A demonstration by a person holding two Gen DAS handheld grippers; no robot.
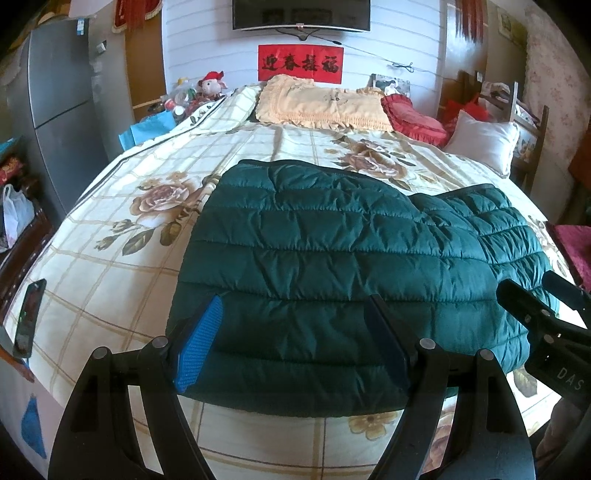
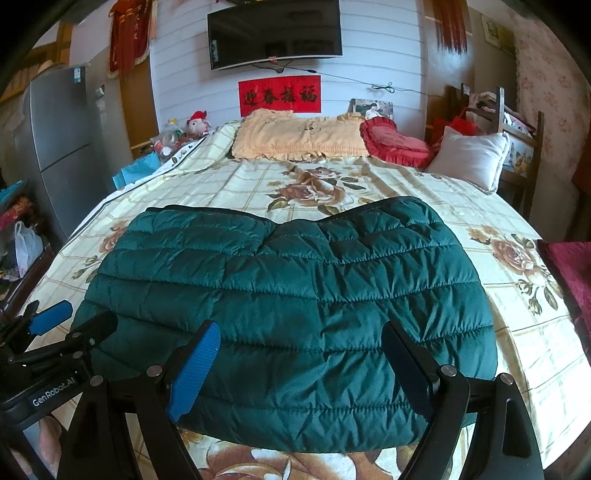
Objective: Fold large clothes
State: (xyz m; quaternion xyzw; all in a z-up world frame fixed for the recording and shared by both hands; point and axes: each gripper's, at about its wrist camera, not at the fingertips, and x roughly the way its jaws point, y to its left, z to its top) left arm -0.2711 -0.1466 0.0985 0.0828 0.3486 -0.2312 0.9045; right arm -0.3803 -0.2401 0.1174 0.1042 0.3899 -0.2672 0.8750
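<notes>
A dark green quilted puffer jacket (image 1: 332, 258) (image 2: 288, 295) lies folded flat on the floral bedspread (image 1: 110, 240) (image 2: 517, 332), its near hem toward me. My left gripper (image 1: 291, 314) hovers open over the jacket's near left part, blue pads wide apart and nothing between them. My right gripper (image 2: 301, 339) hovers open above the near middle of the jacket, also with nothing held. In the left wrist view the right gripper (image 1: 546, 295) shows at the right edge; in the right wrist view the left gripper (image 2: 70, 321) shows at the left edge.
Pillows lie at the bed's head: a yellow one (image 1: 321, 103), a red one (image 1: 417, 118), a white one (image 1: 484, 142). A phone (image 1: 29, 317) rests near the bed's left edge. A grey fridge (image 1: 62, 92) stands left. A TV (image 2: 273, 33) hangs on the wall.
</notes>
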